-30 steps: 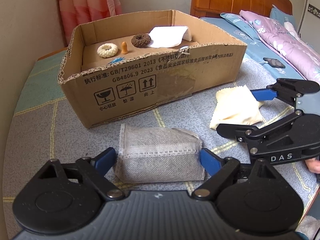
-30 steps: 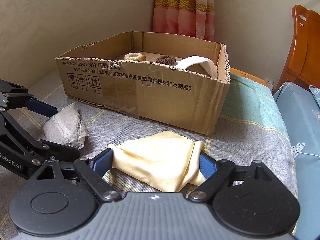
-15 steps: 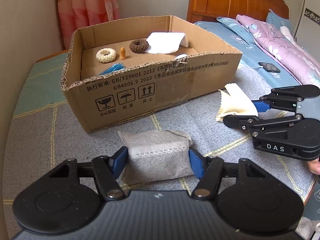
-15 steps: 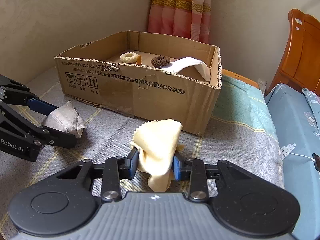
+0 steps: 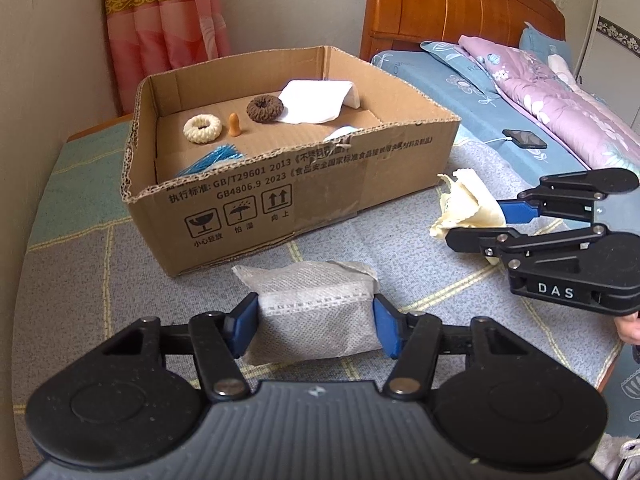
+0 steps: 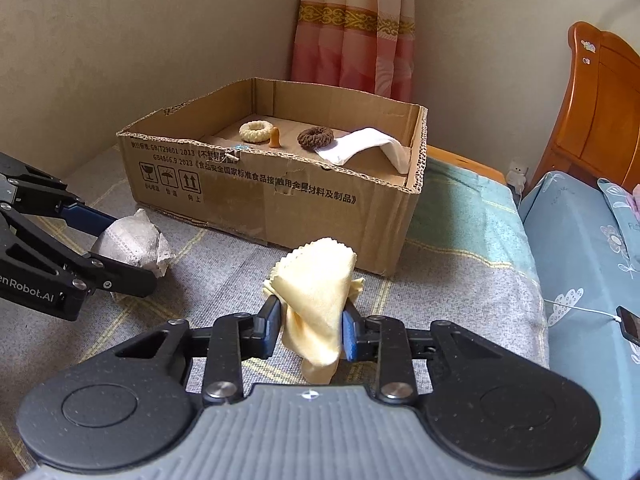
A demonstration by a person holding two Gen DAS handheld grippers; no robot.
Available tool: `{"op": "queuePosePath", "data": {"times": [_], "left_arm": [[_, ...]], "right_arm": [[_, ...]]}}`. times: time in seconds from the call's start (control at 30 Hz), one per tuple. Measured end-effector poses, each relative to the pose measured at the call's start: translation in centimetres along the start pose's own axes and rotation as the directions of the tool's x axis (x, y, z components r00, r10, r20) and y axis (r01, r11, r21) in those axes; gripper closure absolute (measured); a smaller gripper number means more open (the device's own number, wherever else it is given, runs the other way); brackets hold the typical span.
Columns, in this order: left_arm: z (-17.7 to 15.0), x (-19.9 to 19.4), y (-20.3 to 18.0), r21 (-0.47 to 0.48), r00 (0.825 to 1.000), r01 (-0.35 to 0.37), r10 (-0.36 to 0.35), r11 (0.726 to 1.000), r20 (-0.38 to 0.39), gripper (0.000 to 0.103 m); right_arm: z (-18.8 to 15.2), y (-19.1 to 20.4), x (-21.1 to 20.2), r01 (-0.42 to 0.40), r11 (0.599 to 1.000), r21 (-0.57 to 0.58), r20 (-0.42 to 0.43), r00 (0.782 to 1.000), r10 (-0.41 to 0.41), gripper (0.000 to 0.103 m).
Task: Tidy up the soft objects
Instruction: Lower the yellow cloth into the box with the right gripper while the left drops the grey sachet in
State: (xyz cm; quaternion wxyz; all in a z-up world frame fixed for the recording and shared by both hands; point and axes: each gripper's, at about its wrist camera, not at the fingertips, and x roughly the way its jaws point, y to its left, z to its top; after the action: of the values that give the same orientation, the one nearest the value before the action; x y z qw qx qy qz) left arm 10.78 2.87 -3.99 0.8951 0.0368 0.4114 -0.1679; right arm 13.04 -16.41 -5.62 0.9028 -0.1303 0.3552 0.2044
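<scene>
The left hand-held gripper (image 5: 314, 326) pinches a grey non-woven pouch (image 5: 316, 312) between its blue pads, low over the grey checked blanket (image 5: 80, 280) on the bed, just in front of the cardboard box (image 5: 304, 192). The right hand-held gripper (image 6: 310, 330) is clamped on a bunched pale-yellow cloth (image 6: 316, 292), which stands up between its fingers near the box's right front corner. Inside the box lie a cream scrunchie (image 5: 202, 129), a brown scrunchie (image 5: 265, 108), a small orange piece (image 5: 234, 125), a white cloth (image 5: 316, 100) and blue strands (image 5: 212, 158).
</scene>
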Motion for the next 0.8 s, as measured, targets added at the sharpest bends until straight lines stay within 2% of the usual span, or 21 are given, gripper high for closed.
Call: {"op": "queuePosePath", "data": {"times": [0.33,0.53,0.8], "left_arm": [[0.9,-2.8,-0.7,0.03,1.0,0.007,-0.008,1.0,0.03,0.044],[1.5,-4.4,-1.2,0.05,0.998,0.003,-0.007,0.999,0.068,0.044],[2.1,-6.9,-0.3,0.056,0.991,-0.02,0.012,0.998,0.131,0.044]], "right_arm": [[0.5,-0.2,-2.2,-0.015,0.999,-0.028,0.021,1.0,0.016,0.069],[1.2,-0.2,-4.2,-0.027,0.996,-0.088,0.042,0.999,0.031,0.069],[5.1,-0.5,-6.1,-0.054,0.991,-0.124,0.111,0.991,0.068,0.069]]}}
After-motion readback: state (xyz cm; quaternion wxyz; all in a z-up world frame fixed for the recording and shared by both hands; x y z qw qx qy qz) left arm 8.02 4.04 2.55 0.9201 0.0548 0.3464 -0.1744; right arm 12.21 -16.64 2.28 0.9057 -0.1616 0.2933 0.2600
